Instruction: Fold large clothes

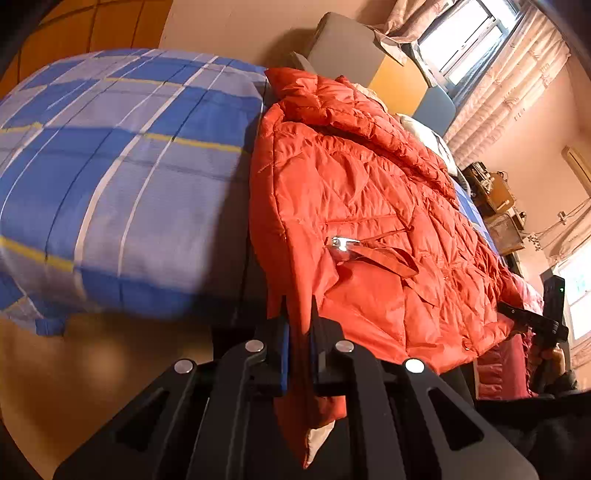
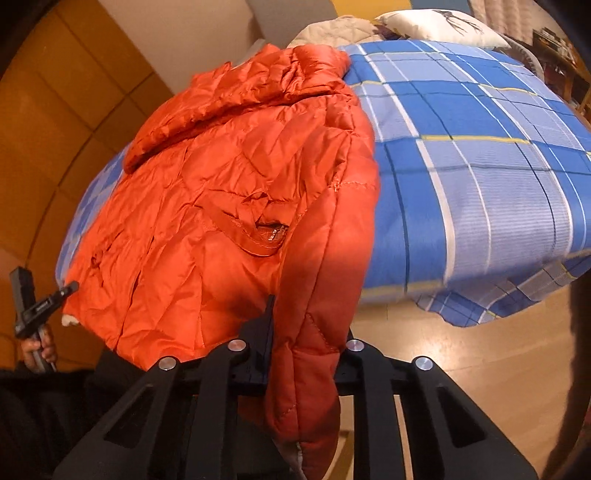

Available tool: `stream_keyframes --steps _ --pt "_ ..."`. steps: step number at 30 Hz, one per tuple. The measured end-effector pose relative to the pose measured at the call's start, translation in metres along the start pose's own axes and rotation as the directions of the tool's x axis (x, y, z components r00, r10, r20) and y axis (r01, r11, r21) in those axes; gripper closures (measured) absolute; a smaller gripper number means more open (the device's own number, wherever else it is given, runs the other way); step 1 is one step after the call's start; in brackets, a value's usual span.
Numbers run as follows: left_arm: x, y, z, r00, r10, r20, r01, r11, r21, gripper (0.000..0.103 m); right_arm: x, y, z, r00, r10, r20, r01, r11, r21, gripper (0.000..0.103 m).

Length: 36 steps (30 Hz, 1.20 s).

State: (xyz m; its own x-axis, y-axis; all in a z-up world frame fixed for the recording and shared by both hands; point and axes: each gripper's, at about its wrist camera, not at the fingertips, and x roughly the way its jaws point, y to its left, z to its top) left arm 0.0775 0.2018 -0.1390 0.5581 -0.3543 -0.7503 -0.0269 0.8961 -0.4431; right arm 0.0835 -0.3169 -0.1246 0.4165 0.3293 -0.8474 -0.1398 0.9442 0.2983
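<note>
An orange quilted puffer jacket (image 1: 369,184) lies spread on a bed with a blue plaid cover (image 1: 110,166), its lower edge hanging over the bed's side. My left gripper (image 1: 299,306) is shut on a corner of the jacket's hem, and the fabric hangs down between the blue pads. In the right wrist view the same jacket (image 2: 240,166) lies on the cover (image 2: 461,166). There my right gripper (image 2: 308,321) is shut on a thick padded fold at the jacket's edge. Each view shows the other gripper, hand-held, at the jacket's far corner: the right gripper (image 1: 546,321) and the left gripper (image 2: 37,306).
Wooden floor (image 2: 461,369) lies below the bed's edge. A white pillow (image 2: 443,26) and pale bedding sit at the head of the bed. A window with curtains (image 1: 465,33) and a cluttered shelf (image 1: 491,192) are beyond. Wooden wardrobe panels (image 2: 55,110) stand to the side.
</note>
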Motion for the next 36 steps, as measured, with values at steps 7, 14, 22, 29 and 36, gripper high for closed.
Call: stream_keyframes --steps 7,14,22,29,36 --pt "-0.032 0.002 0.0 0.997 -0.064 0.048 0.064 0.998 0.004 0.097 -0.031 0.019 -0.003 0.999 0.006 0.033 -0.003 0.998 -0.064 0.088" --pt "-0.055 -0.005 0.03 0.987 -0.113 0.116 0.106 0.992 0.063 0.097 -0.06 0.032 0.032 0.989 0.051 0.138 -0.038 0.995 -0.096 0.089" --pt "-0.062 -0.017 0.098 0.968 -0.171 0.182 0.157 0.984 0.089 0.097 -0.076 0.046 0.109 0.959 0.127 0.255 -0.104 0.99 -0.099 0.089" --pt "-0.034 -0.027 0.169 0.968 -0.155 0.196 0.139 0.986 0.09 0.097 -0.048 0.042 0.179 0.955 0.13 0.266 -0.122 0.991 -0.048 0.089" --pt "0.022 -0.028 0.234 0.983 -0.114 0.145 0.11 0.993 0.036 0.097 0.001 0.022 0.237 0.967 0.125 0.222 -0.139 0.989 0.051 0.089"
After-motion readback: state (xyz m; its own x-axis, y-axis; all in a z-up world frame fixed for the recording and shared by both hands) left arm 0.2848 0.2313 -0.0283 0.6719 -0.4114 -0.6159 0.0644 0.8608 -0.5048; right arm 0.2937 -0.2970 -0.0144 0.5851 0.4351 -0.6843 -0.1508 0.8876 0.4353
